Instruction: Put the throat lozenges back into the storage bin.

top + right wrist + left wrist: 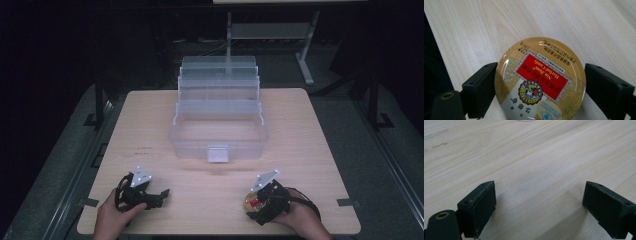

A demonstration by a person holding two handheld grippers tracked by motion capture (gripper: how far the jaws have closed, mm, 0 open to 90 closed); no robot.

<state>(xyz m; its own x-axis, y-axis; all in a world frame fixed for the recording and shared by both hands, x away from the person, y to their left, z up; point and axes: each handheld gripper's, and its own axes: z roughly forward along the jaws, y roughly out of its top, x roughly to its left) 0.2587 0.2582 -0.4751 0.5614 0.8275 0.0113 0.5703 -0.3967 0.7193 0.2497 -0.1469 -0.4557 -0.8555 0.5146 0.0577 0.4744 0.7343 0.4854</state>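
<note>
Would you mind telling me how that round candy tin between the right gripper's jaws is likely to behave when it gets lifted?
The candy tin looks like rigid metal, so it probably won't flex. Its glossy lid and curved rim may let it slip or pivot between the right gripper's flat jaws. Lying flat on the table, it seems unlikely to roll.

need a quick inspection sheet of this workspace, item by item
surface: light wood table, bare between the items.
job's things: clear plastic tiered box, open, at table centre; round candy tin near the front right edge.
clutter: nothing seen.
grippers: left gripper low over bare wood, jaws wide apart; right gripper has its jaws on either side of the tin, touching or nearly so.
cables: black cable loops by the right hand.
surroundings: dark room, grey floor, a metal stand behind the table.
</note>
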